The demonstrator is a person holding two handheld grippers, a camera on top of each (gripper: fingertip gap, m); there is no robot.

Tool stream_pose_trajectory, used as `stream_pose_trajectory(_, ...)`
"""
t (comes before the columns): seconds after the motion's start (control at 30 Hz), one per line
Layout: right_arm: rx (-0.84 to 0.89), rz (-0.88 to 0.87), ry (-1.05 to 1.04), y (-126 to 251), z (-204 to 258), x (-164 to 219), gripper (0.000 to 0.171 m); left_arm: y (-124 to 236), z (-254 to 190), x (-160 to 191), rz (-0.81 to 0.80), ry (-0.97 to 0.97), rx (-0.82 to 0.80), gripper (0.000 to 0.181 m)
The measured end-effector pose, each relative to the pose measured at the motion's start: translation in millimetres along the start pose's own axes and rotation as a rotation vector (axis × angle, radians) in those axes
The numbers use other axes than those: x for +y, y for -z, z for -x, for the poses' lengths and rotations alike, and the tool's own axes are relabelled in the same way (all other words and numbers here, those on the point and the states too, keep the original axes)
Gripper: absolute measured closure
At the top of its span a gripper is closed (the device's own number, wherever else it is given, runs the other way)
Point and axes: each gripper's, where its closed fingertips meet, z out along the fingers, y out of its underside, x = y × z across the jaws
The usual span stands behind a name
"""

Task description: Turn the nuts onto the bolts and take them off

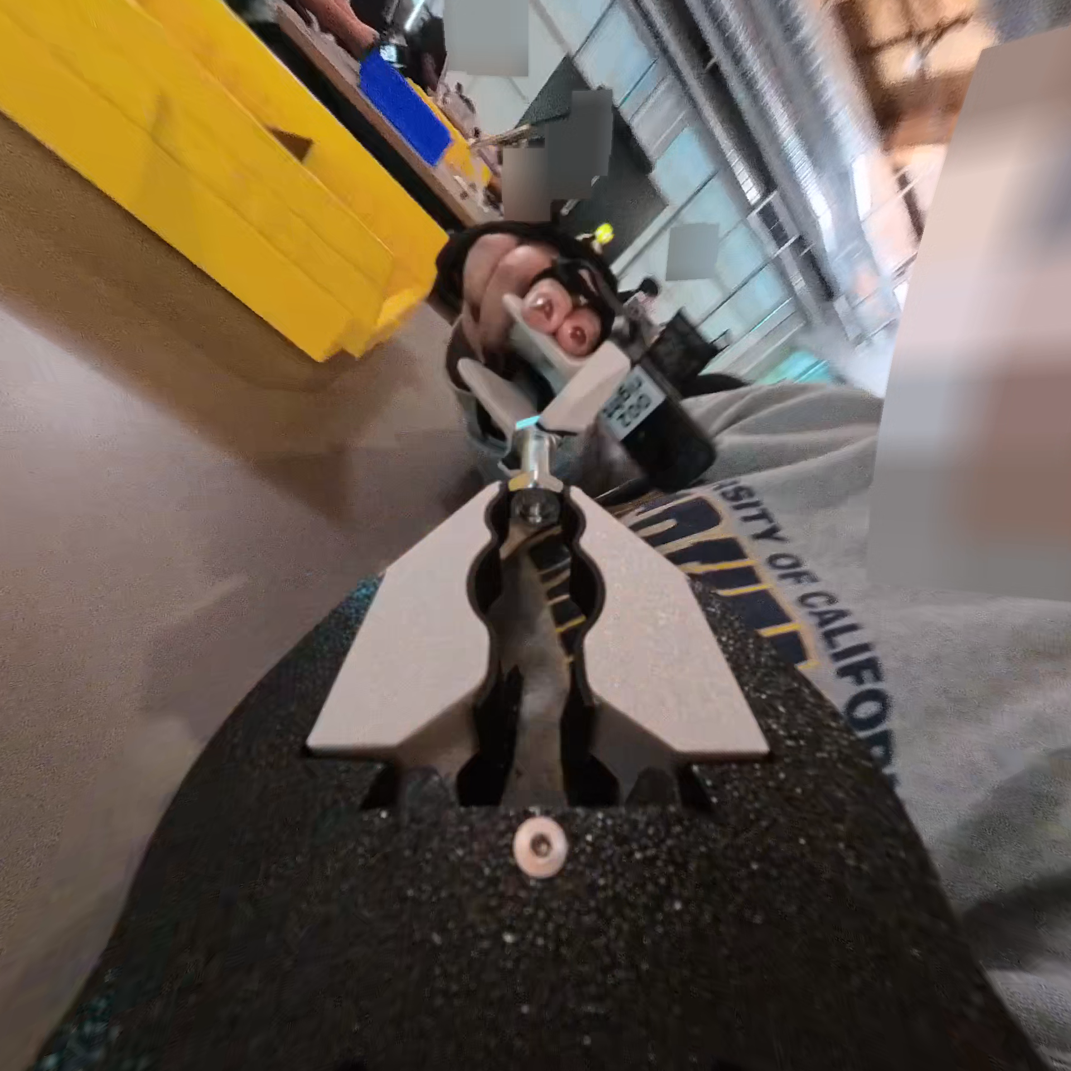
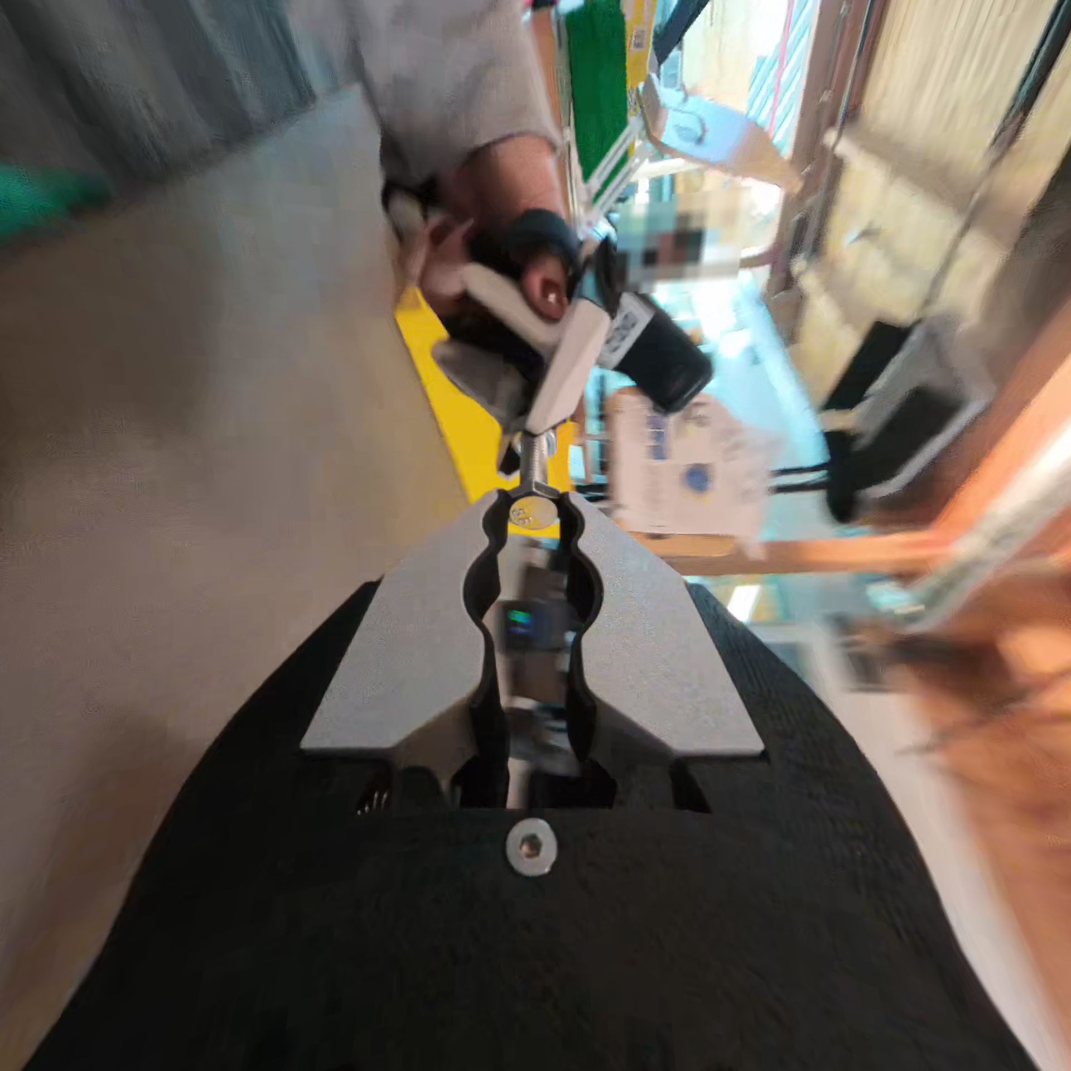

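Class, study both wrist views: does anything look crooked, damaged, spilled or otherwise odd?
Nothing stands out. The left tongs grip the nut, the right tongs grip the bolt head, and the two line up straight between them.

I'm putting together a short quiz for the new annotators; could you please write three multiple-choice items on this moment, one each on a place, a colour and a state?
1. Where is the bolt?
A. lying on the table
B. inside a bin
C. in the air between the two claws

2. What colour is the big bin in the left wrist view?
A. yellow
B. red
C. white

3. The right claw is:
A. open and empty
B. shut on the bolt's head
C. shut on a cloth

Answers:
1 C: the right claw grips its head and the left claw grips the nut at its other end.
2 A: its wall is plain yellow.
3 B: the round head sits pinched between its tips.
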Motion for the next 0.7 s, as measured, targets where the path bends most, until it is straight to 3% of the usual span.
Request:
stream_pose_trajectory(0.07, 0.062, 0.051, 0.215, -2, -5, 0, 0.155, 3, -2, -7, -0.060, 0.163, 0.110, 0.167)
stream_pose_trajectory(0.13, 0.080, 0.070, 0.259, -4, -6, 3, 0.155, 5, 1, -10, -0.087, 0.183, 0.135, 0.167)
stream_pose_trajectory(0.3, 0.033, -0.051, -0.279, -6, -7, 8, 0.155, 5, 4, -17, -0.122, -0.010, 0.027, 0.166)
stream_pose_trajectory(0.37, 0.015, -0.115, -0.494, -5, -10, 11, 0.155, 6, 16, -21, -0.117, -0.124, -0.109, 0.124)
stream_pose_trajectory(0.47, -0.062, -0.207, -0.820, -7, -11, 15, 0.155, 16, 22, -31, -0.136, -0.503, -0.328, 0.110)
stream_pose_trajectory(0.6, -0.160, -0.375, -1.187, -5, -14, 16, 0.155, 20, -1, -30, -0.089, -1.159, -0.533, 0.127)
stream_pose_trajectory(0.7, -0.238, -0.437, -1.302, -4, -12, 15, 0.155, 12, -12, -26, -0.052, -1.324, -0.577, 0.129)
